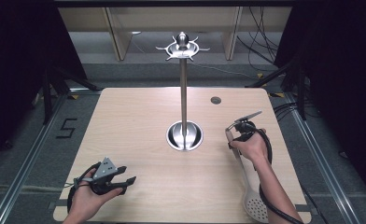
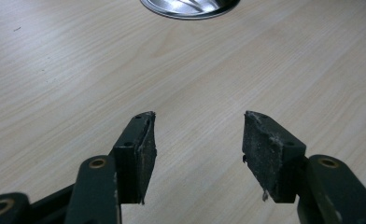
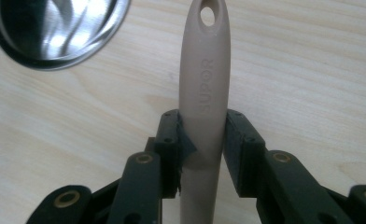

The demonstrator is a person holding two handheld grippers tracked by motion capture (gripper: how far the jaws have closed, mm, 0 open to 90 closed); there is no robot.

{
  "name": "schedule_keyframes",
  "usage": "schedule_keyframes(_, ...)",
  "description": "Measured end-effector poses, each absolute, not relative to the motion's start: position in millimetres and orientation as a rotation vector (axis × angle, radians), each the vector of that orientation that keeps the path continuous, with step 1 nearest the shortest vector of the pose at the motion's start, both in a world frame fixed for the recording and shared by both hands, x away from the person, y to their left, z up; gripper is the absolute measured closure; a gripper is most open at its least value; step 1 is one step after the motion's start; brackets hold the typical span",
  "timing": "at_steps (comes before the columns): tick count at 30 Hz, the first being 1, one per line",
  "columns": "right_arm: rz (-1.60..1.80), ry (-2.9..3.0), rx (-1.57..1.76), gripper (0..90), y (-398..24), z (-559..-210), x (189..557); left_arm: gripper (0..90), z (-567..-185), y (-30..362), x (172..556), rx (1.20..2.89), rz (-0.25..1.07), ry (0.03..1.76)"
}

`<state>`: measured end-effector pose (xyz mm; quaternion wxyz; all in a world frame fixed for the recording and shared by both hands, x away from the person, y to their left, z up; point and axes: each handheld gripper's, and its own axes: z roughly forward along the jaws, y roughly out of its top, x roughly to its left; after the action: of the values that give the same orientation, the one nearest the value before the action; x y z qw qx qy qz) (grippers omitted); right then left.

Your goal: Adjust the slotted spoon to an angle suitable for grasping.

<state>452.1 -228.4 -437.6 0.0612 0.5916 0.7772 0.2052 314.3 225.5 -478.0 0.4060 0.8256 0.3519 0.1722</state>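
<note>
A long spoon with holes in its round end (image 1: 257, 205) lies on the tabletop (image 1: 139, 116) near the right edge, with the round end close to the front right corner. Its tan handle (image 3: 204, 93) points toward the middle of the tabletop and has a small hole at the tip. The right claw (image 3: 202, 140) is squeezed onto this handle, one black pad on each side, both touching it. A hand (image 1: 253, 147) holds that claw over the right side of the tabletop. In the middle of the tabletop stands a shiny metal stand (image 1: 184, 93) with a round base (image 1: 185, 136), a tall thin pole, and hooks around its top. The left claw (image 1: 125, 179) sits near the front left corner, held by the other hand (image 1: 85, 200). Its two pads are wide apart and hold nothing, with only bare wood between them. A small dark round hole (image 1: 215, 100) is in the tabletop near the back edge.
</note>
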Motion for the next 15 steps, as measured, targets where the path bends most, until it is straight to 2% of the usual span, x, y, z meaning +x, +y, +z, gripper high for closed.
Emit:
schedule_keyframes(2,0.669,2.322,1.849,69.3,-225.2,-430.3,444.7,43.5,-477.8,226.4,313.5,2.088,0.424,0.908)
schedule_keyframes(5,0.767,2.338,1.762,69.3,-231.5,-423.8,439.8,43.4,-477.2,228.8,317.1,2.115,0.471,0.848)
schedule_keyframes(8,0.900,2.322,1.626,69.3,-243.3,-412.7,429.4,43.5,-478.4,225.2,313.4,2.081,0.421,0.913)
schedule_keyframes(15,1.201,2.257,1.412,69.3,-262.6,-384.8,397.1,43.5,-477.9,225.4,314.6,2.104,0.452,0.885)
